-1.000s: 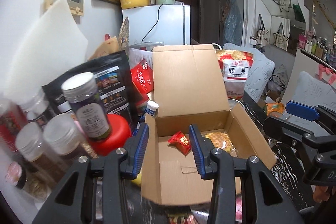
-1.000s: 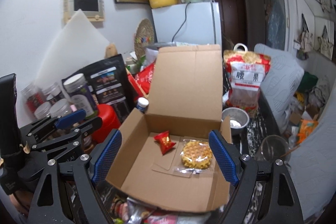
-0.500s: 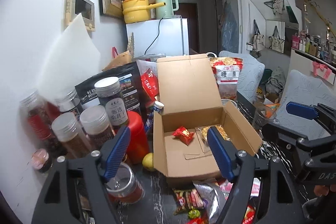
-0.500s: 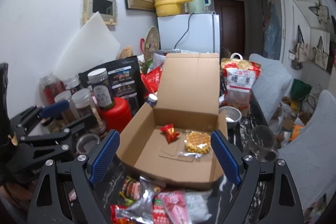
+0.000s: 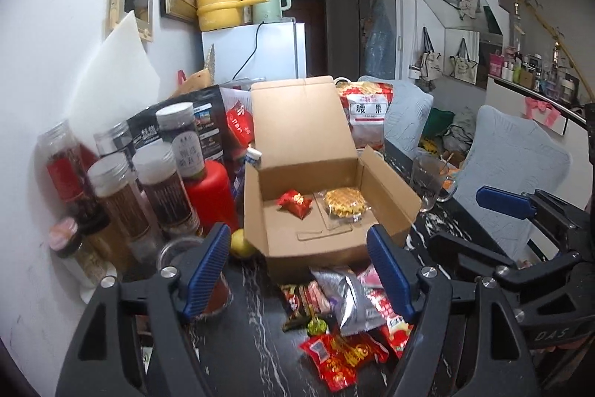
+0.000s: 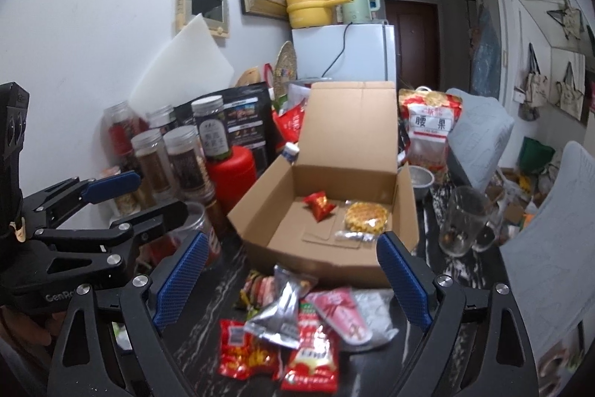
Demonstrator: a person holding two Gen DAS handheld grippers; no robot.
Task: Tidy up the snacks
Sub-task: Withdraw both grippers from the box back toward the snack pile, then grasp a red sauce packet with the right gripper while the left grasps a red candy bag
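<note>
Both tools have come back from the cardboard box [image 5: 312,211] since the earlier frame, so I now see the pile of snack packets [image 6: 293,326] on the dark counter [image 5: 253,333] in front of it. My left tool [image 5: 297,270] was nearly together over the box before; now its blue fingers [image 5: 204,270] stand apart, with nothing held between them. My right tool [image 6: 290,278] is opening at this moment, and nothing is gripped between its fingers either; the packets only lie on the counter below the gap.

The box stands in the middle of the counter with its lid up at the far side. Inside it lie a small red packet [image 5: 295,202] on the left and a wrapped round waffle [image 5: 344,201] to the right of it, near each other; I cannot tell if they touch. The loose packets, red ones and a silver one [image 6: 279,319], are heaped just at the near side of the box.

On the left of the box are tall jars [image 5: 163,188] with silver lids and a red container [image 5: 210,192], close to the wall. A lemon [image 5: 240,242] lies at the near left corner of the box. A glass mug [image 6: 465,222] stands on the right side. Far behind, a bag of nuts [image 6: 427,133] stands upright beside the lid.
</note>
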